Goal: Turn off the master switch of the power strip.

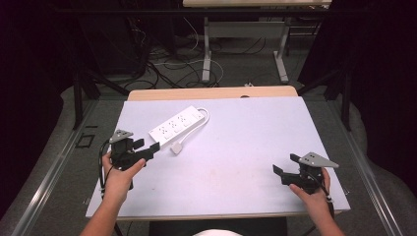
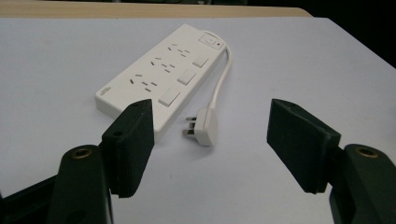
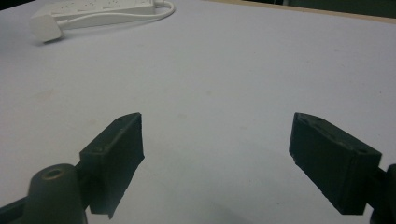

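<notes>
A white power strip (image 1: 178,123) with three sockets and switches lies at an angle on the back left of the white tabletop (image 1: 236,162). Its white cable (image 1: 202,119) loops round to a white plug (image 1: 176,148) that rests on the table beside the strip. My left gripper (image 1: 146,146) is held low, just left of the plug, and points at it. In the left gripper view the jaws of that gripper (image 2: 210,106) stand open, with the plug (image 2: 205,127) and the strip (image 2: 161,70) a short way beyond them. My right gripper (image 1: 286,164) stands open near the front right with nothing between its jaws. In the right gripper view (image 3: 217,119) the plug (image 3: 45,28) lies far off.
A wooden edge (image 1: 211,92) shows at the back of the table. Behind it, cables (image 1: 167,69) lie on the floor around the metal legs (image 1: 206,54) of another table. Dark curtains hang at both sides.
</notes>
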